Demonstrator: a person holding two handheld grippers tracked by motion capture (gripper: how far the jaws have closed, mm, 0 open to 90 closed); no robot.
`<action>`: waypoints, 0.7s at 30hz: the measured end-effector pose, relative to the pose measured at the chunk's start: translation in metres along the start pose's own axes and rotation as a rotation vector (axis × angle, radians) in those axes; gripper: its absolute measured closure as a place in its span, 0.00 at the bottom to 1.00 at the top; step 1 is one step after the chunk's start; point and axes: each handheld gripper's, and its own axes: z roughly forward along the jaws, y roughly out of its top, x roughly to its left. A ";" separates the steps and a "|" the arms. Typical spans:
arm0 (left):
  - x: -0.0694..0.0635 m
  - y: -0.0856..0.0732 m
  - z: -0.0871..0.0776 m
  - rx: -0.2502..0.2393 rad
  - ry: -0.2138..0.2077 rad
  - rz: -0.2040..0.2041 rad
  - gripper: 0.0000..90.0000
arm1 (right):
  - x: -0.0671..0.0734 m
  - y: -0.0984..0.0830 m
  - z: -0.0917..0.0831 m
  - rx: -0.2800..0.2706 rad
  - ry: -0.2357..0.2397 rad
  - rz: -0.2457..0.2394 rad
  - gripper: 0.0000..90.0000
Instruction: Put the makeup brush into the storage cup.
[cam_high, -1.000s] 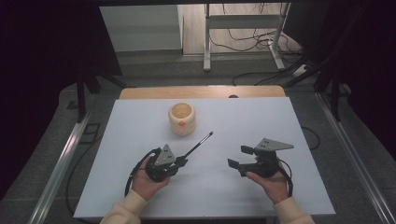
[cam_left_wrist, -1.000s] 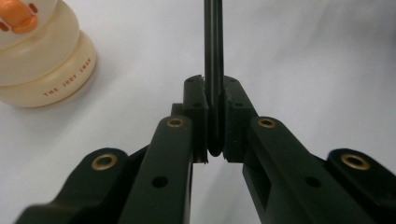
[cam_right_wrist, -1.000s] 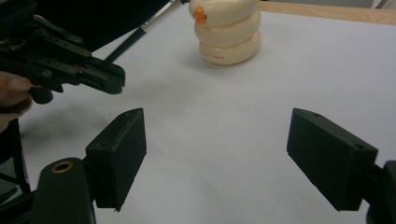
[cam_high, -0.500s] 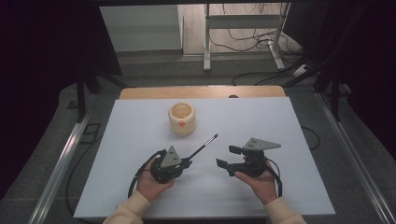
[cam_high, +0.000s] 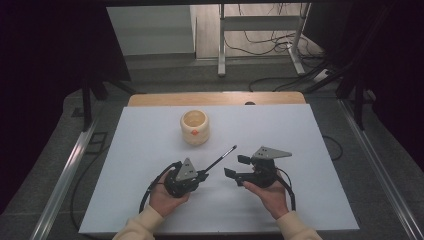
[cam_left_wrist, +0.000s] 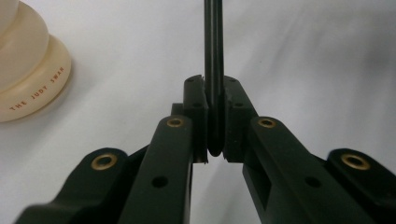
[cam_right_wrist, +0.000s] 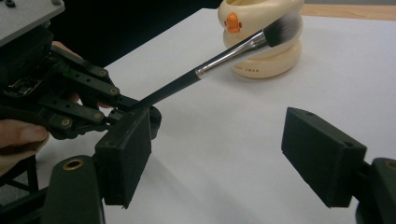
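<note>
My left gripper (cam_high: 204, 176) (cam_left_wrist: 214, 116) is shut on the black handle of a makeup brush (cam_high: 220, 160) (cam_left_wrist: 213, 51) (cam_right_wrist: 219, 58). The brush slants up and to the right, its bristle head raised above the table. My right gripper (cam_high: 235, 167) (cam_right_wrist: 224, 154) stands open just right of the brush, its jaws pointing left toward the left gripper (cam_right_wrist: 116, 109), with nothing between them. A cream duck-shaped cup (cam_high: 194, 127) (cam_right_wrist: 261, 42) (cam_left_wrist: 28, 70) stands upright farther back on the white table (cam_high: 280, 130).
The white table top ends at a wooden strip (cam_high: 215, 98) at the back. Metal rails (cam_high: 70, 170) run along both sides of the table. Cables and a stand (cam_high: 260, 35) lie on the floor beyond.
The right gripper has moved left toward the brush. The left gripper has shifted a little right with the brush still held.
</note>
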 end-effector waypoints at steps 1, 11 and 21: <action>0.000 0.000 0.000 0.002 -0.001 0.001 0.92 | 0.000 0.000 0.001 0.000 0.001 0.005 0.28; -0.007 0.002 0.006 0.013 -0.006 0.024 0.92 | -0.002 0.000 0.003 -0.014 0.003 0.030 0.30; -0.018 0.006 0.014 0.044 -0.020 0.072 0.92 | -0.005 0.001 0.003 -0.047 0.017 0.078 0.56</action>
